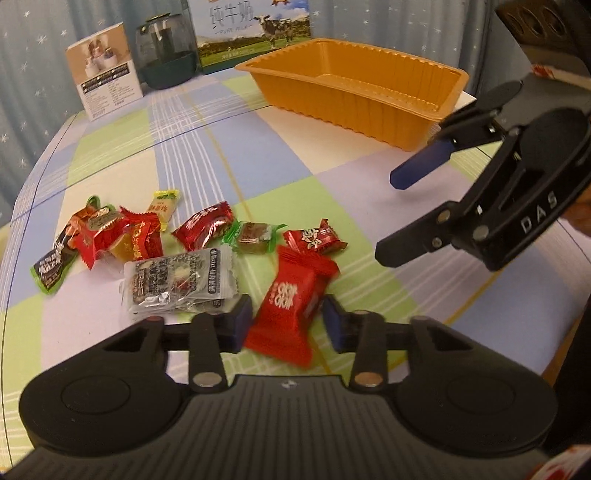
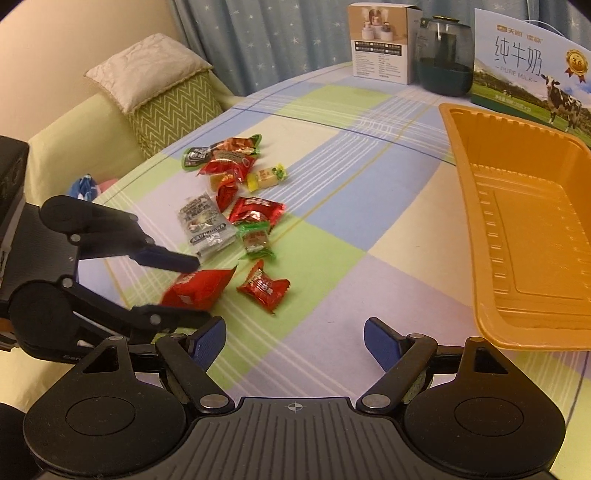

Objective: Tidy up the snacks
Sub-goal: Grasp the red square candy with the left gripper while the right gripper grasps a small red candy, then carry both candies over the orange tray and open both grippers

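Red foil is being framed by the left tool (image 1: pixel 286 319), whose two blue-padded fingers (image 1: pixel 240 321) are standing on either side of a red snack packet (image 1: pixel 291 310); the packet is blurred, and whether the pads are already pressing on it cannot be told (in the right wrist view the fingers look to be right at its edges). No earlier picture is given, so only this narrow stance is being reported. The right tool (image 2: pixel 295 341) is being held open, with nothing between its fingers, over bare checked cloth.

The orange tray (image 1: pixel 373 107) is being taken as the landmark. It is lying empty on the surface (image 1: pixel 207 155), which is covered by a blue, green and cream checked cloth. Well apart from the tray, on its left in the right wrist view, the loose snacks are lying in a scattered group: a small red candy (image 1: pixel 316 240) nearest the tray, then a green-wrapped sweet (image 1: pixel 253 240), a larger red packet (image 1: pixel 205 230), a silver packet (image 1: pixel 181 280) and, farthest from the tray, a heap of red, yellow and dark wrappers (image 1: pixel 99 240). The red snack packet is lying at the near edge of this group. Behind the tray, a milk carton box (image 1: pixel 255 33), a dark glass jar (image 1: pixel 166 51) and a small white box (image 1: pixel 105 70) are standing.
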A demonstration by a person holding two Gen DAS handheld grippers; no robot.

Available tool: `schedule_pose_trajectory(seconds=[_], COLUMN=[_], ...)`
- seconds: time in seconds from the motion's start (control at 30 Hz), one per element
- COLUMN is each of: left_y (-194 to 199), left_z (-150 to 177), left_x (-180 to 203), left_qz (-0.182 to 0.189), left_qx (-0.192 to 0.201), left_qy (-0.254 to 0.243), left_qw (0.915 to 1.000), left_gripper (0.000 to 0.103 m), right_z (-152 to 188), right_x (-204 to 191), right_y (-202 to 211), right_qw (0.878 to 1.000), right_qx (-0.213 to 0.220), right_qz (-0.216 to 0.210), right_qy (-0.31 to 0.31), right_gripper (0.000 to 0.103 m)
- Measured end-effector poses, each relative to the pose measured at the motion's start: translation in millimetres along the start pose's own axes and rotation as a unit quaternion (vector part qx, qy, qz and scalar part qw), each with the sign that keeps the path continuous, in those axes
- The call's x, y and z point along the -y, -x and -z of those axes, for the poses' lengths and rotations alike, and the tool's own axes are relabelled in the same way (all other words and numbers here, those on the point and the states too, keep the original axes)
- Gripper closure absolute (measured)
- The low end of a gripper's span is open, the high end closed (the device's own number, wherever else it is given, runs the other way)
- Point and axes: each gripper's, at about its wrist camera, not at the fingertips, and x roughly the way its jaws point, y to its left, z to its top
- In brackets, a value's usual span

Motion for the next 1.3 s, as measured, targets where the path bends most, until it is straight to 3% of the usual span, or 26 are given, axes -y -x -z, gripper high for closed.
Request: schedule_pose_trajectory(seconds=[0.27,0.5,0.6,0.67,0.73,0.8,1.0,1.07,1.3], left_y=[17,23,23,22,23,23,14,15,28], left_z=[11,20,20,19,18,17,17,18,10], left_x=[-5,-1,-1,-1,-3,-3,-2,-3,-1], left_qz=[-0.029,-0.043,-0.04,-0.034,-0.032,-0.028,-0.027,-0.027,-0.038], left_qx=[0.0,0.003,0.004,0.006,0.012,0.017,0.003,0.003,0.004], left_qy=[0.067,0.067,0.065,0.066,0.069,0.07,0.068,0.076,0.088], left_qw=[0.9974,0.9968,0.9971,0.9972,0.997,0.997,0.9973,0.9967,0.9953], left_gripper=[0.077,0.077,0.072,0.069,0.068,0.068,0.068,0.076,0.08], right_z=[-7,-14,-14,-13,-13,-11,-5,-4,-3], right_x=[-10,-16,-23,-25,-25,-26,-22,-19,-15], right_y=[-16,-39,-45,-46,-45,-44,-35,-29,-4], right_qw=[0.999,0.996,0.992,0.99,0.99,0.989,0.992,0.994,0.997], right_qx=[0.012,0.012,0.015,0.017,0.019,0.02,0.024,0.028,0.047], right_qz=[-0.018,-0.019,-0.009,-0.005,-0.004,0.0,0.012,0.011,0.012], right_qy=[0.034,0.085,0.125,0.138,0.14,0.145,0.121,0.105,0.067], right_gripper=[0.037,0.049,0.051,0.057,0.073,0.08,0.08,0.08,0.081])
